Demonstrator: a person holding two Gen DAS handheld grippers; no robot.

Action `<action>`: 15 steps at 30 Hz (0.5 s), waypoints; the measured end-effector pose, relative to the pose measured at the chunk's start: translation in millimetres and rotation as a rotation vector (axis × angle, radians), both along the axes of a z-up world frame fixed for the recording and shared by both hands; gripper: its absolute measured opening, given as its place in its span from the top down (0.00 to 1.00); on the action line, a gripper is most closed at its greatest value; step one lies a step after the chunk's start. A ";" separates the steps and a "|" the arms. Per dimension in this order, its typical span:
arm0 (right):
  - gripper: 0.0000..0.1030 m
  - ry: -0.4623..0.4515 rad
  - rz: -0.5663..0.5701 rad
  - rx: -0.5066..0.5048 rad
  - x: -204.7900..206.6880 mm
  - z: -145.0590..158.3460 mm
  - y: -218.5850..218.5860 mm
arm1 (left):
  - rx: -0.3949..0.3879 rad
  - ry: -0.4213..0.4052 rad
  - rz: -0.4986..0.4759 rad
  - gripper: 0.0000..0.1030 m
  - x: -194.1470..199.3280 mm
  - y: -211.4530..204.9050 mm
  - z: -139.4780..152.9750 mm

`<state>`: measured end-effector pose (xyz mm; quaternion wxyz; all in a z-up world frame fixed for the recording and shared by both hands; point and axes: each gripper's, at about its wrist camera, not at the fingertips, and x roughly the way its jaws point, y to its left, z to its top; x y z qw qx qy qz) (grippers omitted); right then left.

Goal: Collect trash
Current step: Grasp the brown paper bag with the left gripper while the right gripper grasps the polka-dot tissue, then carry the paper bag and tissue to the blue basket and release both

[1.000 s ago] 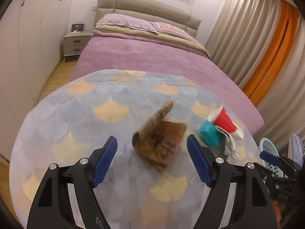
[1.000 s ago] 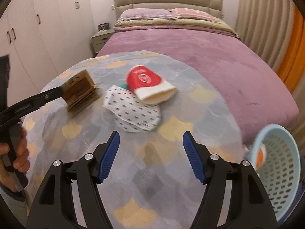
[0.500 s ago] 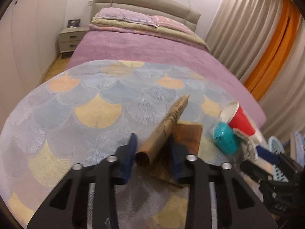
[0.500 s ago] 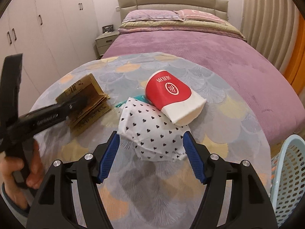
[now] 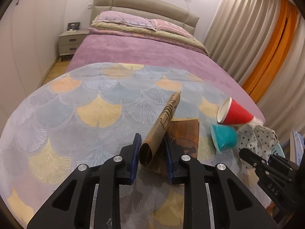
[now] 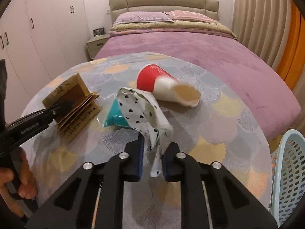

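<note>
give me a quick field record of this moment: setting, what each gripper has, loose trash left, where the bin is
setting: round table with scallop-pattern cloth beside a purple bed
left gripper: shut on brown folded paper bag
right gripper: shut on white heart-print wrapper
loose trash: red paper cup on its side, teal cup on its side
bin: pale blue perforated basket, right of the table, below its edge

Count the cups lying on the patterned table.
2. The red cup lies on its side toward the bed; the teal cup lies beside it, partly under the heart-print wrapper. More may be hidden.
</note>
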<state>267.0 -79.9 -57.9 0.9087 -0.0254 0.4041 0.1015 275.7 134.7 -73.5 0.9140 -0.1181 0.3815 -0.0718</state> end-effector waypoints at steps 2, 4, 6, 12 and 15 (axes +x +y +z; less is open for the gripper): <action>0.89 0.003 0.018 0.026 -6.9 1.4 -4.5 | -0.002 -0.009 0.007 0.78 -2.4 0.5 1.2; 0.89 0.001 0.036 0.045 -15.4 3.7 -9.1 | -0.004 -0.014 0.009 0.81 -1.8 0.7 1.9; 0.89 0.000 0.063 0.049 -25.3 5.5 -11.4 | -0.006 -0.024 0.007 0.83 -3.5 0.3 3.3; 0.89 0.013 0.150 0.044 -51.7 8.6 -13.0 | -0.018 -0.033 -0.029 0.91 -12.4 -8.1 6.5; 0.89 -0.001 0.159 0.054 -61.9 13.8 -21.1 | -0.032 -0.056 -0.047 0.91 -24.9 -15.2 14.6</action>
